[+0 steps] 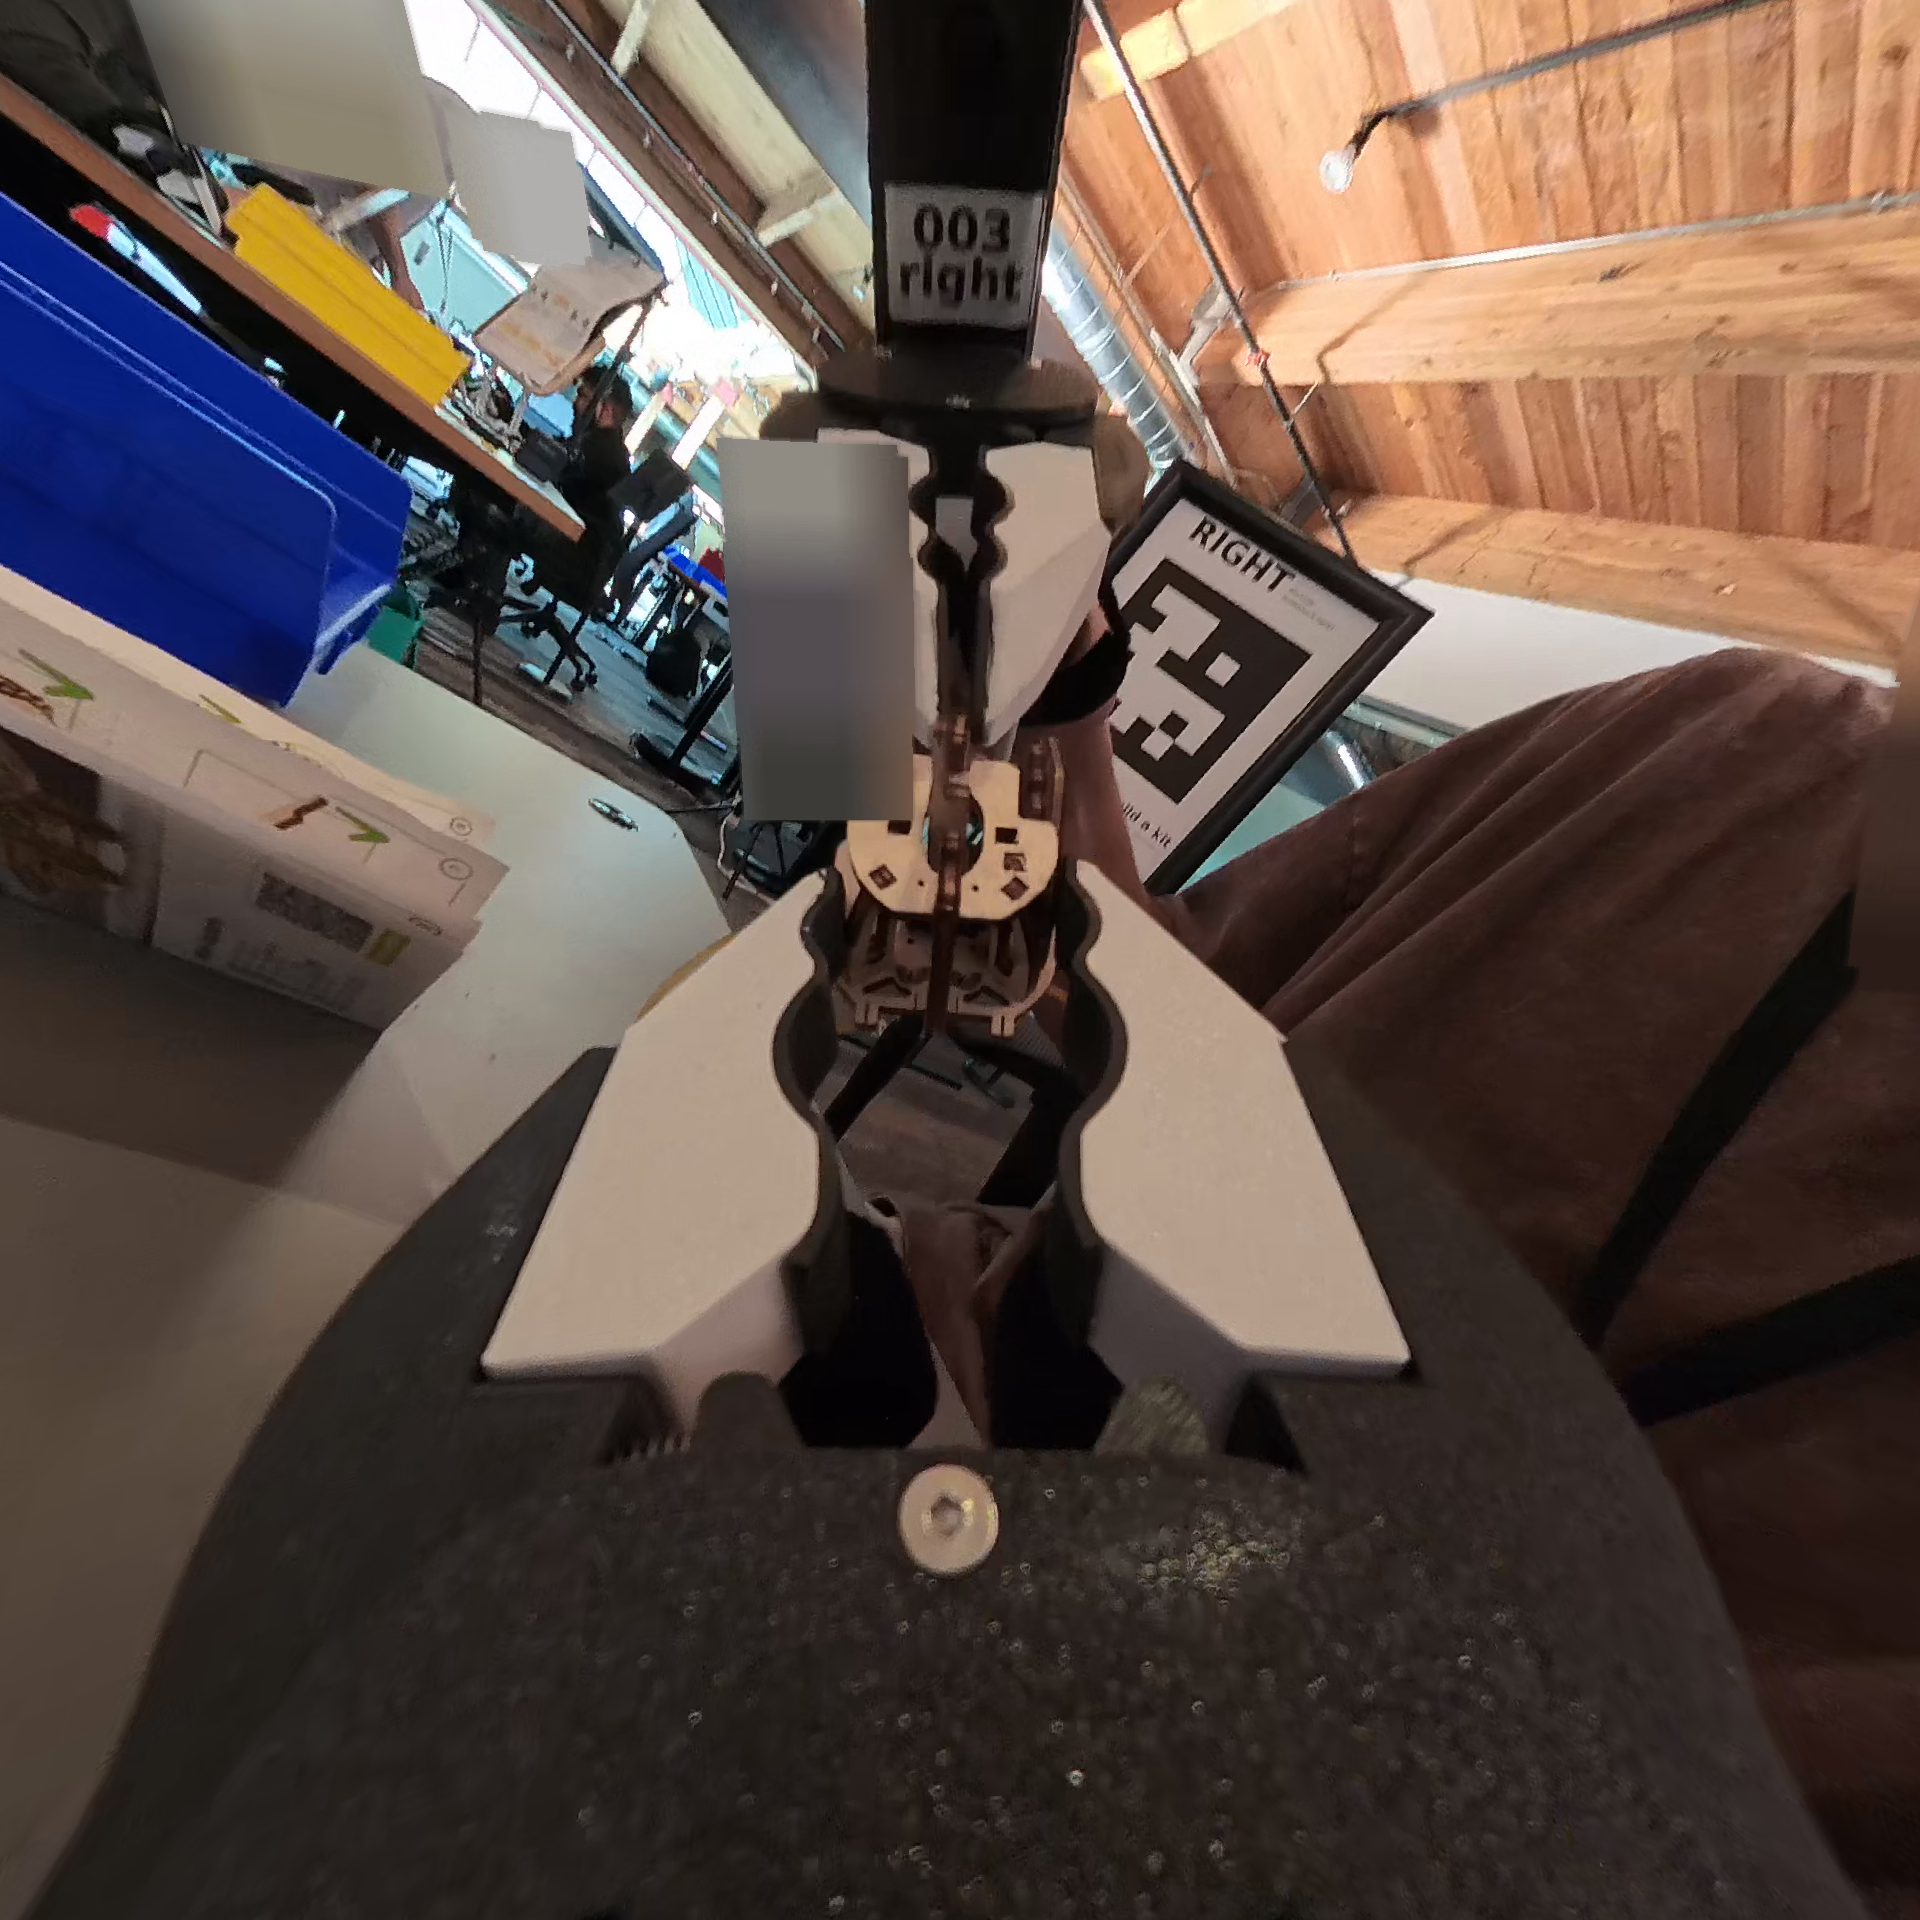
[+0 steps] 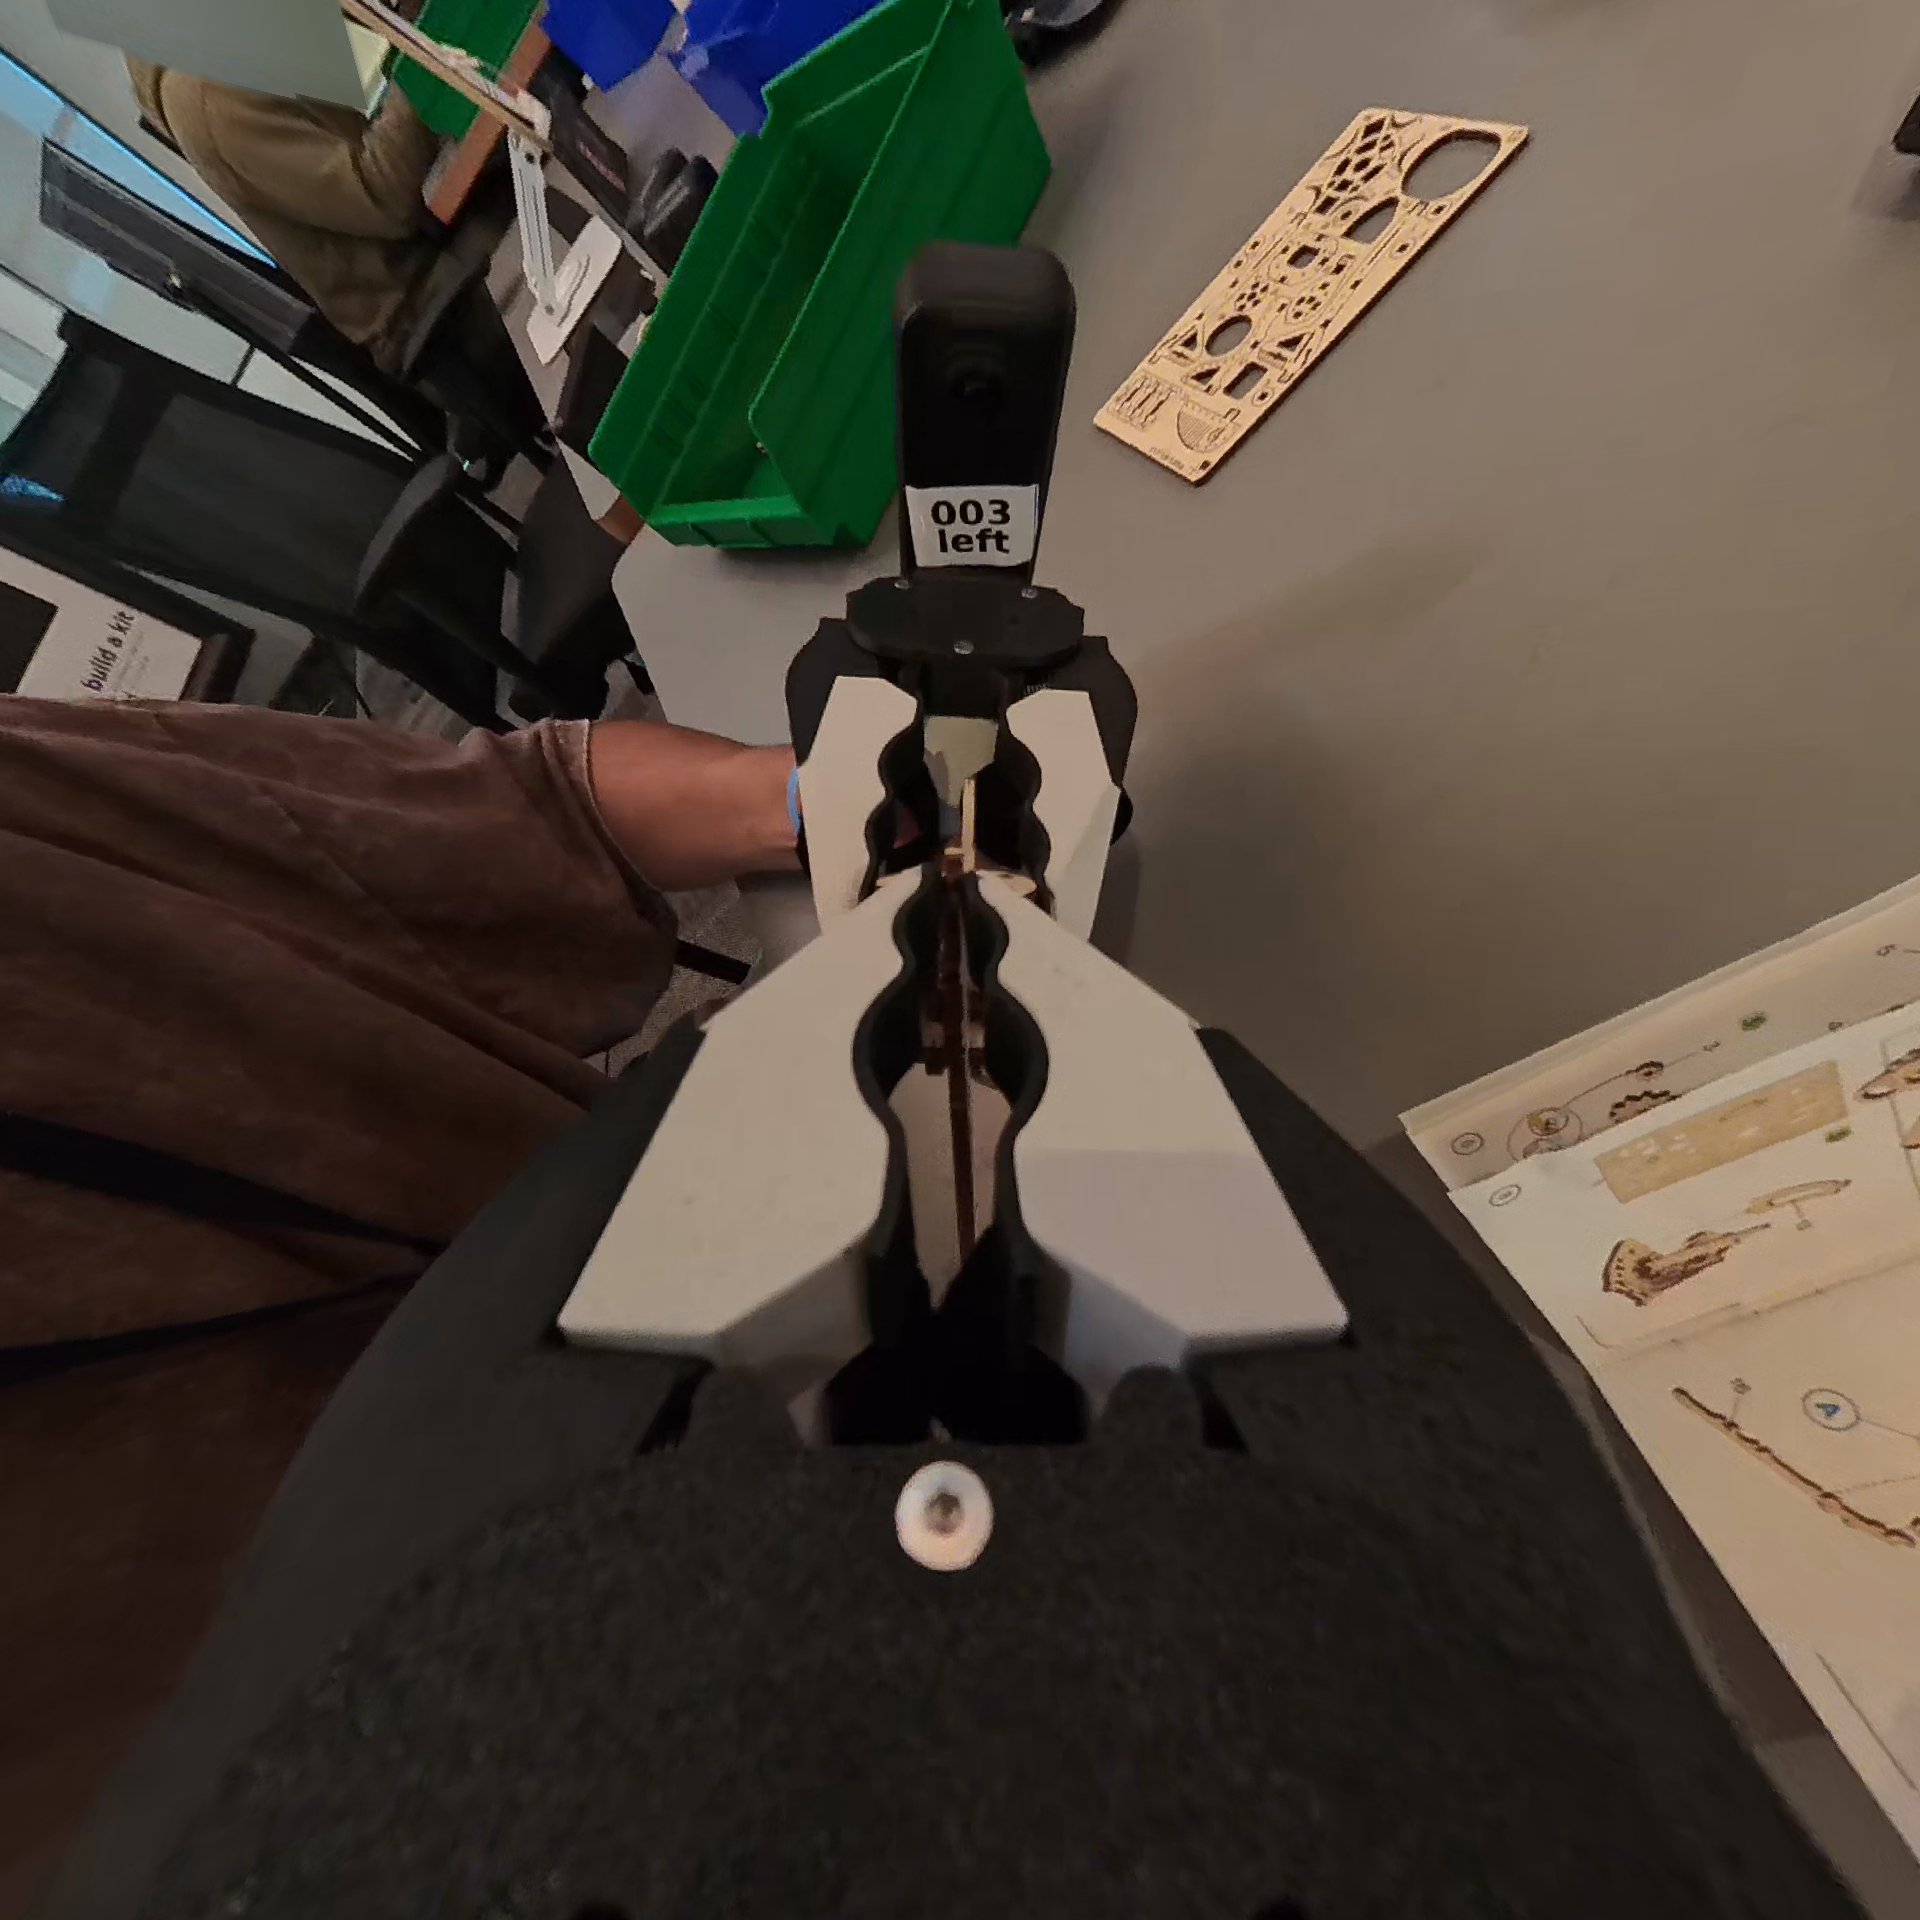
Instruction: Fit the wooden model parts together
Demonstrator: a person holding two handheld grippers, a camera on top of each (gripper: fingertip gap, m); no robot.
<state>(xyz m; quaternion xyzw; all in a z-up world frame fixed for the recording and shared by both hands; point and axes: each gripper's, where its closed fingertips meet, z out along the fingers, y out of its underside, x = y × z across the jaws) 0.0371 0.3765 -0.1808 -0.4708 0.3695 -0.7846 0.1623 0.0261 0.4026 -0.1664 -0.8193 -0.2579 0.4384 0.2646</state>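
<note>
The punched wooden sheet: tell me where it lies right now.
In the right wrist view the wooden sheet lies flat on the grey table, upper right, right of the green bin and beyond the instruction pages.

a: where do the two tools sit?
b: tip to tip. the left gripper (image 1: 948, 914) holds the wooden assembly (image 1: 948, 904) between its fingers, and the right gripper (image 1: 961, 717) meets it from the far side, closed on a thin wooden piece (image 1: 948, 821) set edge-on into the assembly.
a: and on the table (image 2: 1351, 675)?
b: in the right wrist view, a wooden parts sheet (image 2: 1311, 296) lies beyond the grippers to the right, a bin (image 2: 831, 312) to the left, instruction sheets (image 2: 1714, 1195) at the right edge.
</note>
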